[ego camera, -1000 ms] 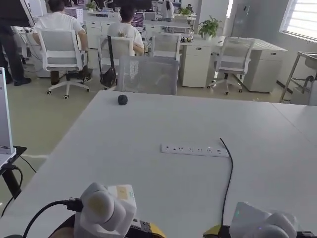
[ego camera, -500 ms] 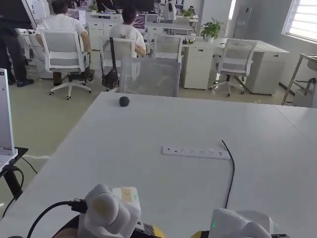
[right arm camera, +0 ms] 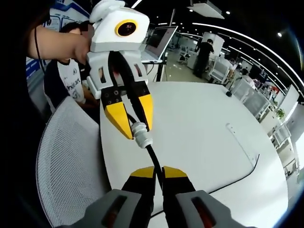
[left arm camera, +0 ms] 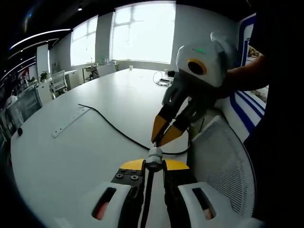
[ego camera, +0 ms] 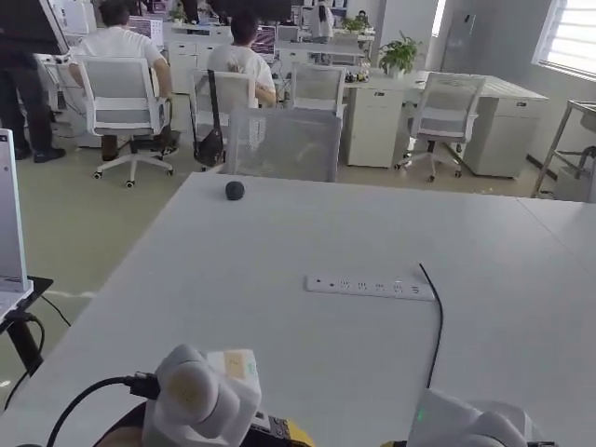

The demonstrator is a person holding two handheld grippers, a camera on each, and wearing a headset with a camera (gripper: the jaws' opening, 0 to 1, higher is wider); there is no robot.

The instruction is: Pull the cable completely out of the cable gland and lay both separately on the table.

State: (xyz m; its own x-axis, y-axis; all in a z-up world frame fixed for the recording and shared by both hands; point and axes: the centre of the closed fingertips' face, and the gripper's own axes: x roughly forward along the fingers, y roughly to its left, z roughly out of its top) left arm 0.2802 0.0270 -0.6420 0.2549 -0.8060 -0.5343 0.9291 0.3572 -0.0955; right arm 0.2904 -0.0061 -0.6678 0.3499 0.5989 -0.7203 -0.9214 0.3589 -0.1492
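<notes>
The table (ego camera: 233, 279) first: same as a second ago. The head view has only drifted a touch, so nothing lying on it has moved. The grey mesh chair (ego camera: 284, 142) at the far edge is unchanged too. What has shifted is the right gripper (right arm camera: 158, 172). Its white shell at the bottom of the head view sits further left than a second ago, and a little back to the right of where it was half a second ago. The left gripper (left arm camera: 154, 165) keeps its bottom-left corner there.

Now the count, big to small:
- One white table.
- One grey mesh chair at its far edge, and one white mesh chair (right arm camera: 66, 156) on the near side, below the grippers.
- Two grippers, tips nearly meeting over the table's near edge.
- One power strip (ego camera: 370, 287) flat in mid-table.
- One black lead (ego camera: 434, 321) running past the strip's right end toward the near edge.
- One black cable (right arm camera: 153, 157).
- One pale cable gland (right arm camera: 141, 135).
- One small dark round thing (ego camera: 235, 190) near the far edge.

The left gripper is clamped on the cable gland, a yellow tip on either side. The right gripper is squeezed onto the cable just beside the gland. The cable is threaded through the gland, and both are held up in the air, off the table.
</notes>
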